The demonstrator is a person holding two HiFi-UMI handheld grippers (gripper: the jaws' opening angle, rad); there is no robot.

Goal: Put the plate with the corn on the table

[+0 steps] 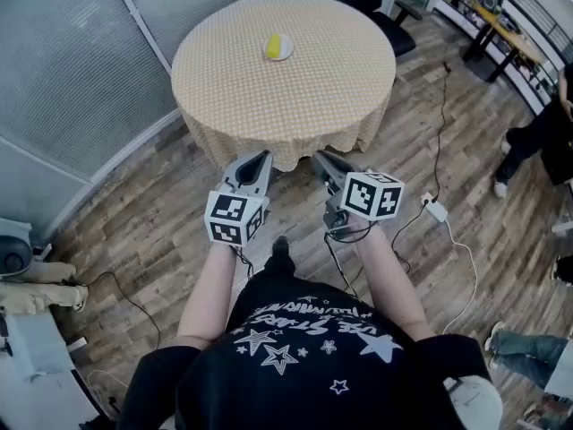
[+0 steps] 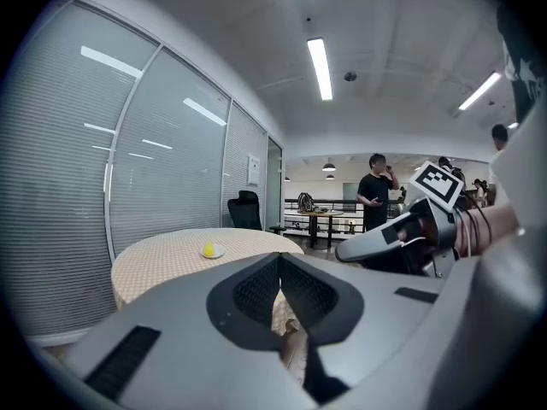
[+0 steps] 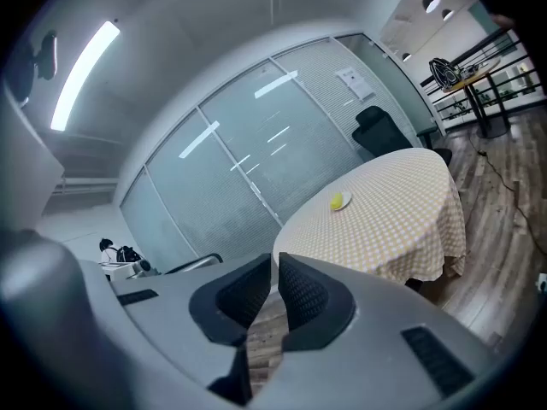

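The left gripper (image 1: 260, 157) has its grey jaws pressed together with nothing between them, and the right gripper (image 1: 322, 157) likewise has its jaws drawn in against each other, empty; both sit side by side at the centre of the head view, each topped by a white cube with black square markers and each pointing up the frame. A small white round plate (image 1: 278, 47) carrying a yellow piece of corn (image 1: 273, 46) lies on the round table under a beige checked cloth (image 1: 295, 106), in the upper middle of the head view, on the far part of the tabletop and a little left of its centre. The table stands on a floor of grey-brown wood planks (image 1: 134, 231), beside a curved frosted glass wall (image 1: 63, 70) at the upper left, with a black office chair (image 1: 380, 3) behind it at the top edge. A white power strip (image 1: 436, 210) and thin cables lie on the floor at the right. The plate is well apart from both grippers, beyond the near edge of the cloth, straight ahead of them.
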